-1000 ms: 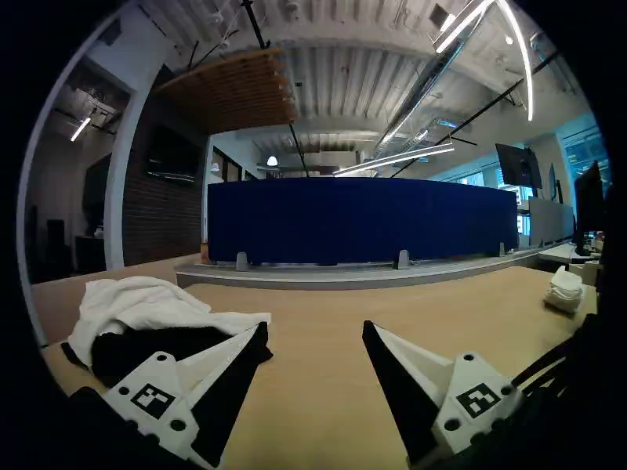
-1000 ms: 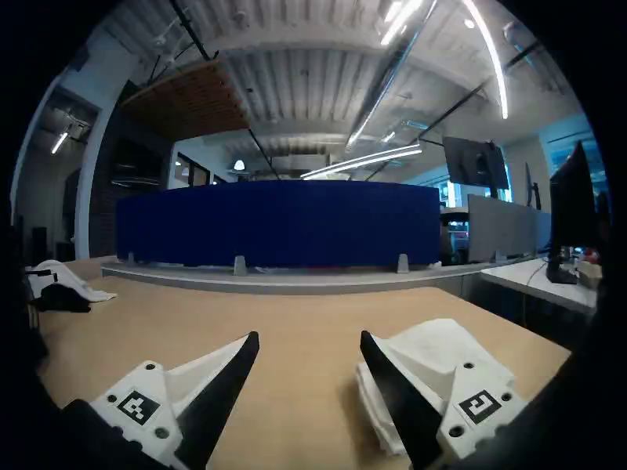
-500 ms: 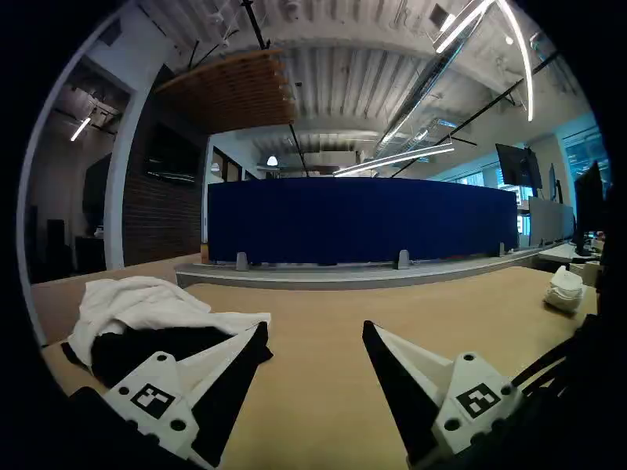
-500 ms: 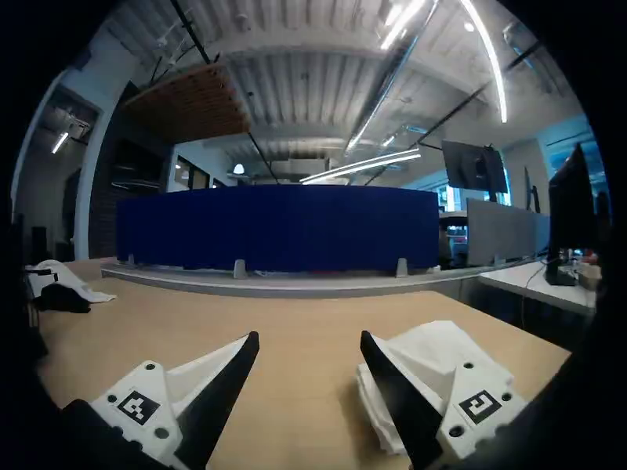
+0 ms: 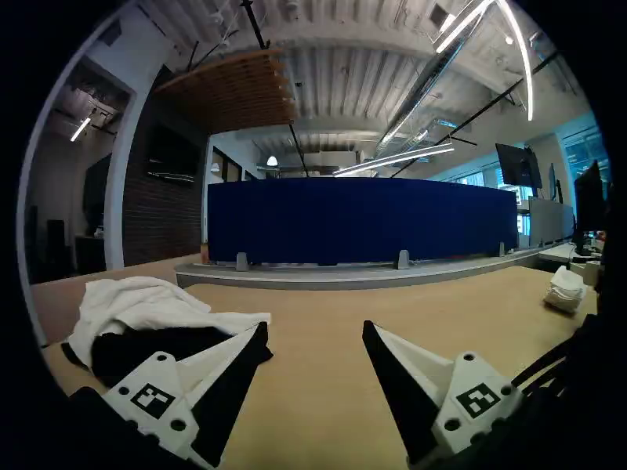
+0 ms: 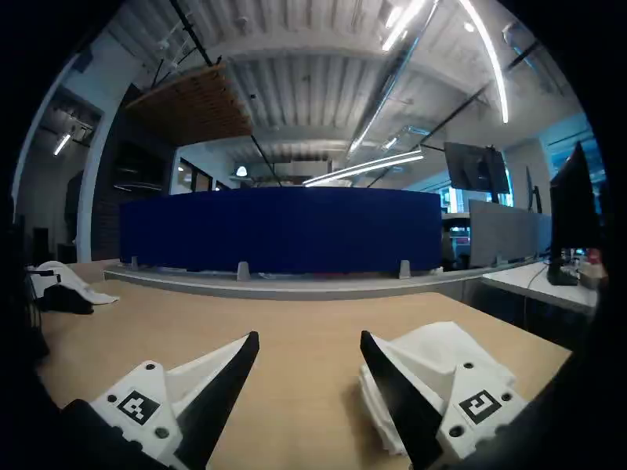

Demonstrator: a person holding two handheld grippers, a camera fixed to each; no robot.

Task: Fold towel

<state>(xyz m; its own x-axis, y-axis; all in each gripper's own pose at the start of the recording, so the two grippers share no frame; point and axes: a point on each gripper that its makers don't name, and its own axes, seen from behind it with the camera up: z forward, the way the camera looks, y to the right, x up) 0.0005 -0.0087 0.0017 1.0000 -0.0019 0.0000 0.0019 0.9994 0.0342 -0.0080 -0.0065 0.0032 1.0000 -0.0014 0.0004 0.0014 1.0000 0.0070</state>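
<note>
- Your left claw [image 5: 314, 324] stands apart and empty over the counter [image 5: 329, 301]. The crumpled white towel [image 5: 141, 301] lies just behind its left finger, draped over a black cloth [image 5: 157, 346].
- Your right claw [image 6: 309, 334] is apart too, with a folded white towel [image 6: 439, 345] just behind its right finger.
- The left gripper view brings the heap's soft rumples close; the right gripper view brings the stack's layered edges close.
- The counter is smooth pale wood.

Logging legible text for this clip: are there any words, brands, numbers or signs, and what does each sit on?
No readable words or numbers anywhere.
Left claw: black-and-white square marker patterns on its fingers, no letters.
Right claw: similar square markers, no letters.
Hanging monitor: dark and far off, nothing legible.
</note>
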